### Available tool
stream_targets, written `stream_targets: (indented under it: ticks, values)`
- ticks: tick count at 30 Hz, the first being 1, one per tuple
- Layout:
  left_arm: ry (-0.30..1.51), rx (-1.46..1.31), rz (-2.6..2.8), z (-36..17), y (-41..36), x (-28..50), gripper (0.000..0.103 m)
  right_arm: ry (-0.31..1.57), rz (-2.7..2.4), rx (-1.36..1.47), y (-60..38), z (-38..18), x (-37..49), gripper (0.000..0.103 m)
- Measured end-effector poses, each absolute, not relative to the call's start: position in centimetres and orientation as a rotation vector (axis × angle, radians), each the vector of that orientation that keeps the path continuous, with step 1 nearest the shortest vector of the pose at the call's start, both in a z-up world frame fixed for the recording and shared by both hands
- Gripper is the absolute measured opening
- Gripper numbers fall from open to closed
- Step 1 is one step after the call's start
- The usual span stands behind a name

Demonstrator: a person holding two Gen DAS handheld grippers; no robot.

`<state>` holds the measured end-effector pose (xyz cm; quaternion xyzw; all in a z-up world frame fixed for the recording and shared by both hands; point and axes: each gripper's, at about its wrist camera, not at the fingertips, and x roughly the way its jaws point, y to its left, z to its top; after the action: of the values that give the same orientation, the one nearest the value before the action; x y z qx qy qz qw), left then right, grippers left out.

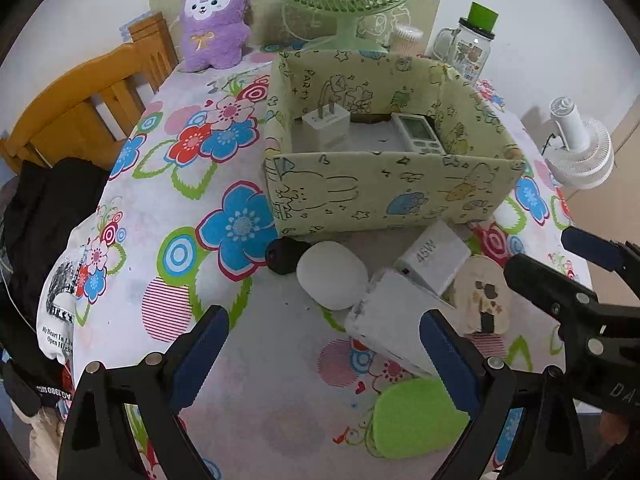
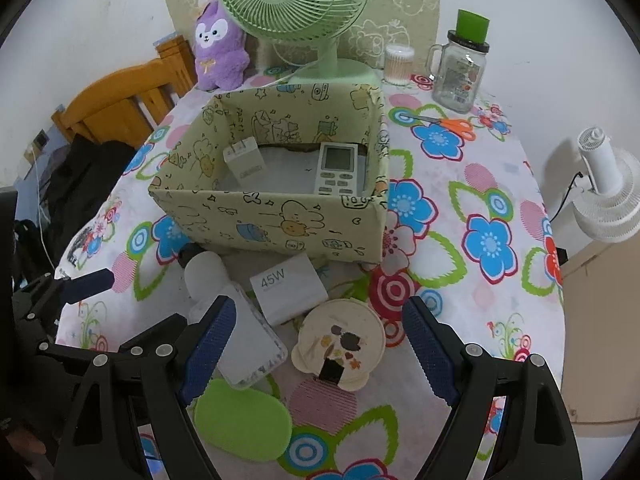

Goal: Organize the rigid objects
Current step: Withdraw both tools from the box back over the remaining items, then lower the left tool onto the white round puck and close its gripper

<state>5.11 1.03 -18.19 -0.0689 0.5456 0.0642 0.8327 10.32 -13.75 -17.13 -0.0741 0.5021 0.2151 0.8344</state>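
A yellow cartoon-print box (image 1: 392,196) (image 2: 280,220) stands on the flowered table, holding a white plug charger (image 2: 244,164) and a white remote (image 2: 338,170). In front of it lie a white 45W charger (image 2: 288,284), a white oval object (image 1: 332,274), a flat white case (image 2: 252,348), a round cream disc (image 2: 340,340) and a green oval pad (image 2: 244,420). My left gripper (image 1: 326,360) hangs open above the table near the flat white case (image 1: 392,320). My right gripper (image 2: 320,344) is open, its fingers straddling the cream disc and the case from above.
At the back stand a green fan (image 2: 292,0), a purple plush (image 2: 218,52), a glass jar with a green lid (image 2: 460,68) and a cotton-swab tub (image 2: 398,64). Orange scissors (image 2: 452,124) lie right of the box. A wooden chair (image 1: 80,100) is at the left, a white fan (image 2: 604,196) at the right.
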Motion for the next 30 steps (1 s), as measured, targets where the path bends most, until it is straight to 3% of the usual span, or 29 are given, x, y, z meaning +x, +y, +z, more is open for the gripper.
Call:
stream_targets:
  ticks: [17, 30]
  values:
    - [1.173, -0.131, 0.167, -20.9, 3.2, 7.8, 0.097, 1.109, 0.419, -0.072, -12.7, -20.7, 13.0, 0.087]
    - [1.237, -0.197, 0.14, -23.2, 3.8, 9.9, 0.089, 1.135, 0.396, -0.115, -12.1, -22.5, 13.9, 0.086]
